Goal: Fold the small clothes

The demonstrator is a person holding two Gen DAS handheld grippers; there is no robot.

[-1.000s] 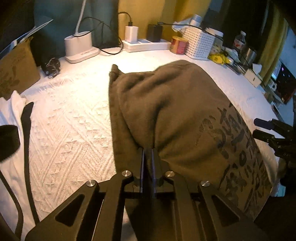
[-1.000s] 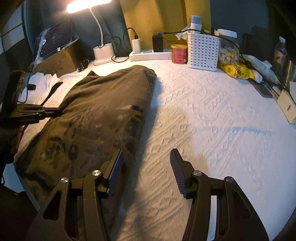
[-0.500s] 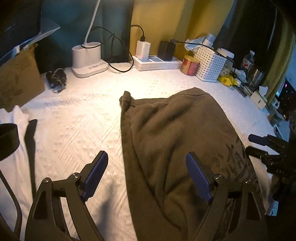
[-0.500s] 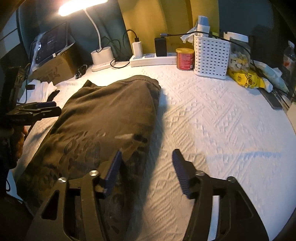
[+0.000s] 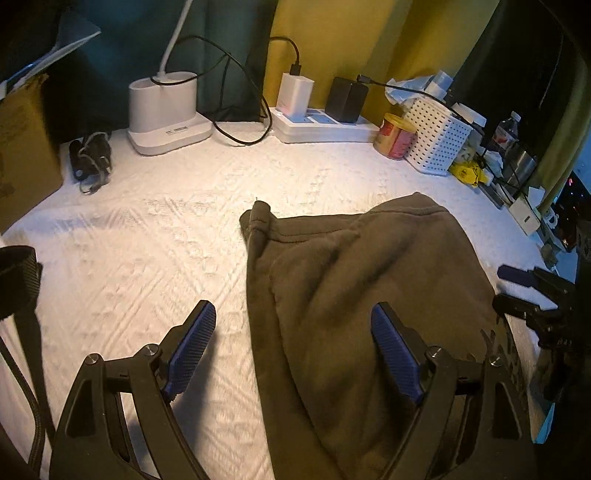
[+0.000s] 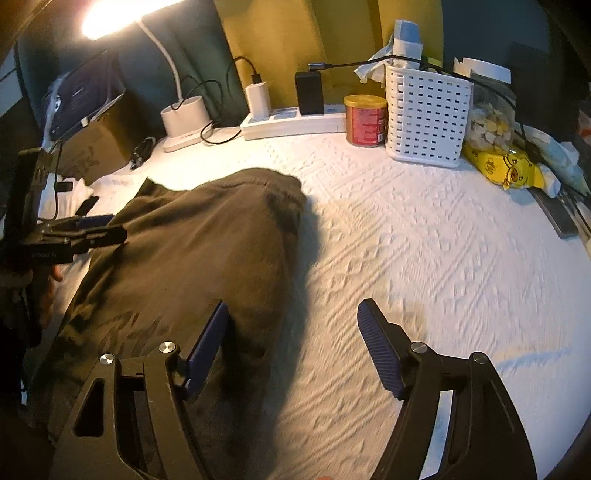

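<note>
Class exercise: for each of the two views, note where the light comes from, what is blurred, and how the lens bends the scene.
Right wrist view: lamp head blown out top left, textured cover smeared lower right, garment shadowing rightward. Left wrist view: evenly warm, sharper; both fisheye, edges curving.

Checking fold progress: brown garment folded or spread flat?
Folded: the brown garment lies doubled into a thick, narrow bundle with its hem on top, on the white cloth.

A white textured bedspread (image 6: 424,258) covers the surface. Behind it stand a dark teal panel (image 5: 122,40) and mustard-yellow curtains (image 5: 399,40). A lit white gooseneck desk lamp (image 6: 184,114) glows warm at the back, beside a white power strip (image 5: 325,129) and a white perforated plastic basket (image 6: 424,114).
</note>
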